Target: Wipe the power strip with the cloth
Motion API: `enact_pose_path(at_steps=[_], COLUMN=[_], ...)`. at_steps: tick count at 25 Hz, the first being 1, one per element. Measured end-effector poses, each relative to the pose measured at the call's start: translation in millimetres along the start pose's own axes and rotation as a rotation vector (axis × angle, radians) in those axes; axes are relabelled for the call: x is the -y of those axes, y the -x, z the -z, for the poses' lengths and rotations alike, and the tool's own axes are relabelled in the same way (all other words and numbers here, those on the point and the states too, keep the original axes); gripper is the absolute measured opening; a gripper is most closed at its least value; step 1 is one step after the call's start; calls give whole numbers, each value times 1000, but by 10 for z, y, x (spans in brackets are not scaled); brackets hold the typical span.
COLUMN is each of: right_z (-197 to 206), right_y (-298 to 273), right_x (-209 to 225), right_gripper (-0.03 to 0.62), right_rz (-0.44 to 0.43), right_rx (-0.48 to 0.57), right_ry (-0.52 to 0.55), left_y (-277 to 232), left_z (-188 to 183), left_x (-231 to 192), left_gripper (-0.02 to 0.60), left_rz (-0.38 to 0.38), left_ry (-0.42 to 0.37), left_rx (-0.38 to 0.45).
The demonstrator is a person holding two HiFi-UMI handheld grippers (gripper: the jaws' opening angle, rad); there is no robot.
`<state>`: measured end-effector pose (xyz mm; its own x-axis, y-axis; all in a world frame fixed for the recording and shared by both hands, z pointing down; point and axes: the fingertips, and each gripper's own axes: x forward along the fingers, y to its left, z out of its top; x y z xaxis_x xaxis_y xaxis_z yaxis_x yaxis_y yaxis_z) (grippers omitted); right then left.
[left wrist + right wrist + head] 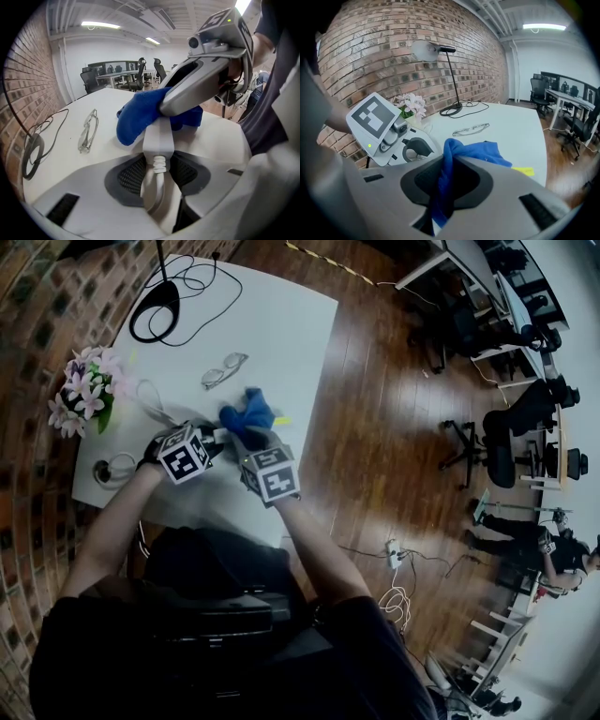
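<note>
Wiping is judged in hand: the power strip is clamped at its cord end by the left gripper; the cloth, pinched by the right gripper, lies on it just ahead. A lengthwise stroke is needed next.

The left gripper and the right gripper have pale grey shells, dark mesh pads and cubes bearing black-and-white square markers. The person's top is black and short-sleeved.
</note>
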<state>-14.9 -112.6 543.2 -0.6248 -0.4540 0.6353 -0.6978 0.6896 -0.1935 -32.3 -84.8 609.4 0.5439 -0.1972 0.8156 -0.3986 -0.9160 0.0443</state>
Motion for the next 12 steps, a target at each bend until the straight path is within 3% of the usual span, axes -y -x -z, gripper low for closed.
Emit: enact_pose_path(at_steps=[12], right_z=[-22], right_y=[-95], right_x=[-236], right_gripper=[55], right_rz=[-61], right_rx=[-18], right_ry=[19], left_y=[-4], left_z=[-2], left_x=[8], left_gripper=[175], left_rz=[8], left_ry=[-5], left_rx=[3])
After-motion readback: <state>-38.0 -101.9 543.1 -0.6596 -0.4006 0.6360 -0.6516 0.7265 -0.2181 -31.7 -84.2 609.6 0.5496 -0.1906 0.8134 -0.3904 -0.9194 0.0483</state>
